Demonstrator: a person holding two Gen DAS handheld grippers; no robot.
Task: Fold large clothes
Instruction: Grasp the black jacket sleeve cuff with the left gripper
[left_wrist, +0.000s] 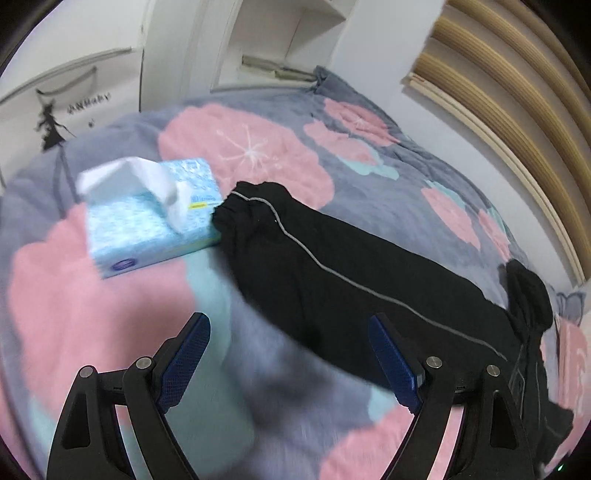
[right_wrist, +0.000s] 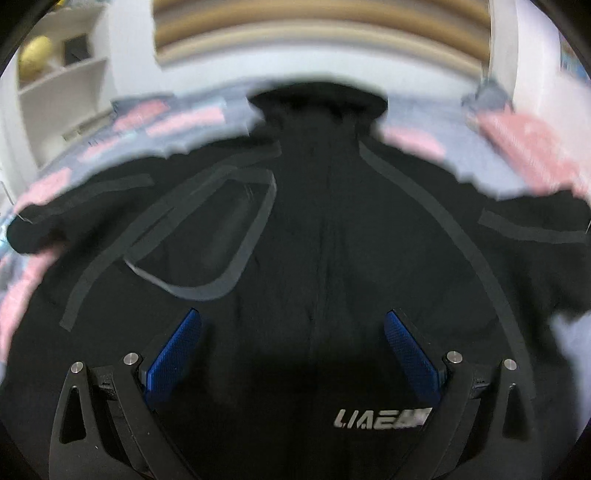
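Left wrist view: our left gripper (left_wrist: 290, 354) hangs wide open and empty over the quilt (left_wrist: 258, 147), near the jacket (left_wrist: 332, 273) sleeve touching a tissue box (left_wrist: 147, 229). Our right gripper (right_wrist: 295, 350), spread wide and empty, hovers above the jacket's front.

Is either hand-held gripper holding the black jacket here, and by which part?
Nothing is held. The left hand-held gripper and right hand-held gripper are both open above the black jacket.
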